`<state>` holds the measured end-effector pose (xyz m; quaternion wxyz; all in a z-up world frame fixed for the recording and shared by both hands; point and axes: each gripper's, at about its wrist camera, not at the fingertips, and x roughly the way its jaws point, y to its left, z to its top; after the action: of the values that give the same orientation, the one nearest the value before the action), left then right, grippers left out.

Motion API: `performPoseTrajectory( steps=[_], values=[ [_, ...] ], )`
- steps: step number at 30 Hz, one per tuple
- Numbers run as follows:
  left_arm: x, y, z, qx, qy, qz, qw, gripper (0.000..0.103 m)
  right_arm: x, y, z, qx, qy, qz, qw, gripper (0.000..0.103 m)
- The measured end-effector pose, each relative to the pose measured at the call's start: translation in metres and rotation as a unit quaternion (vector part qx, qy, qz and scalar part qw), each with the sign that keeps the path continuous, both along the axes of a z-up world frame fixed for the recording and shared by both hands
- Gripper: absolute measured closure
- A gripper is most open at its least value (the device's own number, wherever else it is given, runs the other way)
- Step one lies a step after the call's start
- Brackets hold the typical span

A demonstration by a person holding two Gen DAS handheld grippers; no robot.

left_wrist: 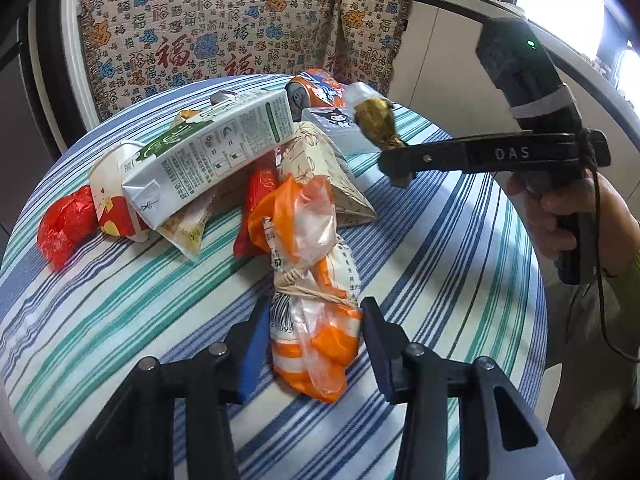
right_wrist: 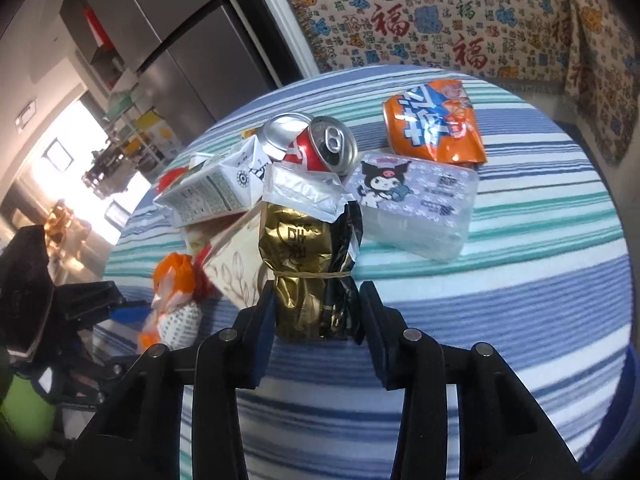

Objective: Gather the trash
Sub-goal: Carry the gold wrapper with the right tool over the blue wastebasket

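At six o'clock on the striped table (left_wrist: 460, 240), the left gripper (left_wrist: 316, 340) pinches a soft, crinkly orange-white bag (left_wrist: 312, 280) below its tie; the right gripper (right_wrist: 316, 316) squeezes a light gold pouch (right_wrist: 308, 260) lifted at two o'clock.

Low in the frame, the left gripper (left_wrist: 314, 344) clamps an orange-and-white plastic bag bundle (left_wrist: 310, 280). At right, the right gripper (left_wrist: 394, 160) holds a crumpled gold foil pouch (left_wrist: 376, 122) above the striped tablecloth (left_wrist: 440, 240).

Blue-green-white striped desk (left_wrist: 460, 240); orange-white bag (left_wrist: 312, 320); gold-black wrapper (right_wrist: 308, 280); red can (right_wrist: 316, 144); white-green carton (left_wrist: 208, 152).
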<state>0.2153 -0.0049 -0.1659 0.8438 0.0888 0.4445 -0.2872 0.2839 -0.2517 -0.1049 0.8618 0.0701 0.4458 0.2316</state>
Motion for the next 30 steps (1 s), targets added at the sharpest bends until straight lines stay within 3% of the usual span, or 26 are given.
performPoseTrajectory(
  steps=[6, 8, 10, 17, 20, 21, 22, 23, 24, 30],
  values=[
    [-0.031, -0.004, 0.003, -0.009, 0.031, 0.1, 0.9945, 0.056, -0.051, -0.011, 0.01, -0.146, 0.038, -0.012, 0.989, 0.06],
    [-0.036, -0.009, 0.0, -0.013, 0.037, 0.099, 0.9943, 0.045, -0.052, -0.014, 0.001, -0.158, 0.05, -0.008, 0.986, 0.057],
    [-0.039, -0.016, -0.002, 0.001, 0.028, 0.095, 0.995, 0.04, -0.052, -0.015, -0.006, -0.153, 0.055, -0.005, 0.987, 0.053],
    [-0.04, -0.025, 0.001, 0.019, 0.013, 0.088, 0.9959, 0.035, -0.057, -0.011, 0.0, -0.123, 0.045, -0.001, 0.991, 0.039],
    [-0.035, -0.031, 0.0, 0.029, 0.012, 0.089, 0.9956, 0.035, -0.054, -0.001, -0.001, -0.132, 0.043, 0.013, 0.99, 0.038],
    [-0.034, -0.031, -0.001, 0.035, 0.01, 0.09, 0.9952, 0.035, -0.05, 0.001, -0.003, -0.138, 0.045, 0.015, 0.989, 0.04],
    [-0.032, -0.032, -0.002, 0.043, 0.005, 0.094, 0.9946, 0.036, -0.047, 0.002, -0.005, -0.141, 0.046, 0.016, 0.989, 0.065],
    [-0.032, -0.032, -0.002, 0.05, -0.003, 0.098, 0.994, 0.052, -0.047, 0.001, -0.006, -0.138, 0.044, 0.015, 0.989, 0.066],
    [-0.033, -0.03, -0.002, 0.05, -0.004, 0.098, 0.9939, 0.058, -0.048, 0.0, -0.003, -0.131, 0.039, 0.014, 0.991, 0.066],
    [-0.037, -0.032, 0.009, 0.024, -0.01, 0.102, 0.9945, 0.059, -0.061, -0.017, 0.018, -0.09, 0.008, 0.0, 0.996, 0.067]
  ],
)
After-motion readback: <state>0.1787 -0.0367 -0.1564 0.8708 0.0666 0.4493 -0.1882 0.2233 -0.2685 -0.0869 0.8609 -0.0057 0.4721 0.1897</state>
